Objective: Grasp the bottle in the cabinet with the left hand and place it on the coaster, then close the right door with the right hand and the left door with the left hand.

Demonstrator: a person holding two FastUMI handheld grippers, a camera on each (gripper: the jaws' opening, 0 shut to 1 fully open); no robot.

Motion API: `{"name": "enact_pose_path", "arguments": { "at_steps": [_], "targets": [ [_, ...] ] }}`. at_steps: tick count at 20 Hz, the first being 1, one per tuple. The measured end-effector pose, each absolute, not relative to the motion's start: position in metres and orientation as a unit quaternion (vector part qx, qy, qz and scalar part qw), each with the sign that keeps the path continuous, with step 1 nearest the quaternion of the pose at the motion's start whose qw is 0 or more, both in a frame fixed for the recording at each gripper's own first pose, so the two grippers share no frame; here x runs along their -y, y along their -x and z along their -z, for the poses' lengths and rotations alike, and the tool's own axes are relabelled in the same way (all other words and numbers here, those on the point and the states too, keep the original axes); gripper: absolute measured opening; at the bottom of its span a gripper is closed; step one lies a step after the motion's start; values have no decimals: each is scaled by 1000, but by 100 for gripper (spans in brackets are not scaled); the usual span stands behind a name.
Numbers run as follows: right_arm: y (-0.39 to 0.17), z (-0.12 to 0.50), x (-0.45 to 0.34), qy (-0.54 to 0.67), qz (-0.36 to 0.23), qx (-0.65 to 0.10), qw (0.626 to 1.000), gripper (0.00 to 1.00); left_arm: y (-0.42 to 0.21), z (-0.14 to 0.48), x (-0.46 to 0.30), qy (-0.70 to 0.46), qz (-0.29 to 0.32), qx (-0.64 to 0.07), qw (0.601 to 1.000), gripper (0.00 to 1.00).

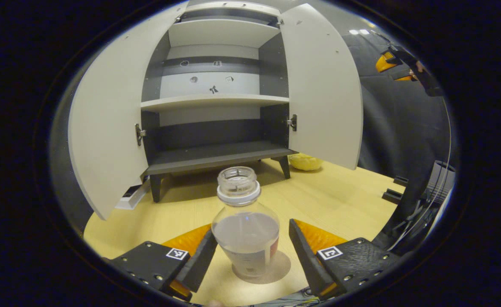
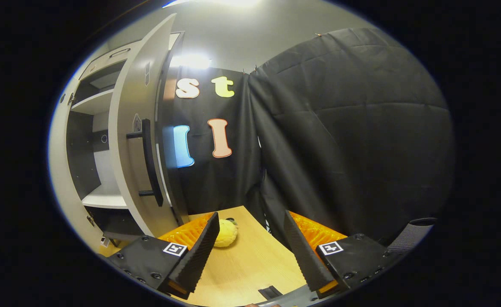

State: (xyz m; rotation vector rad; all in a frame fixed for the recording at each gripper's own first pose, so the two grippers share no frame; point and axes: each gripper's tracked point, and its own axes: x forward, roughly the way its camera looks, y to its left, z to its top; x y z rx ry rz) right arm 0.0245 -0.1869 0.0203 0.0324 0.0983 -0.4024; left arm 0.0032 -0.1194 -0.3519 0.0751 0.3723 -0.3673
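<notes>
The bottle (image 1: pixel 246 230), uncapped, stands upright on the coaster (image 1: pixel 276 269) on the bench (image 1: pixel 340 200), in front of the cabinet (image 1: pixel 216 102) whose left door (image 1: pixel 105 128) and right door (image 1: pixel 323 85) both hang open. The left gripper (image 1: pixel 250 251) is spread wide around it, one finger seemingly just touching, the other apart. The right gripper (image 2: pixel 248 247) is open with nothing between its fingers, beside the right door's handle (image 2: pixel 148 162), with a yellow toy (image 2: pixel 225 233) on the bench beyond.
</notes>
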Motion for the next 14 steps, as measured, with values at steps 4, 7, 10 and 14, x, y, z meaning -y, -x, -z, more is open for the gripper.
{"name": "enact_pose_path", "arguments": {
  "at_steps": [4, 7, 10, 14],
  "targets": [
    [-18, -16, 182, -15, 198, -48, 979, 96, 3, 335, 116, -35, 176, -181, 967, 93],
    [-13, -11, 182, -14, 200, -45, 979, 96, 15, 309, 107, -23, 170, -175, 969, 93],
    [-18, -8, 183, -21, 199, -43, 979, 92, 32, 273, 89, -15, 144, -170, 975, 94],
    [-33, -11, 190, -25, 194, -33, 980, 92, 41, 195, 62, 8, 92, -144, 985, 93]
  ]
}}
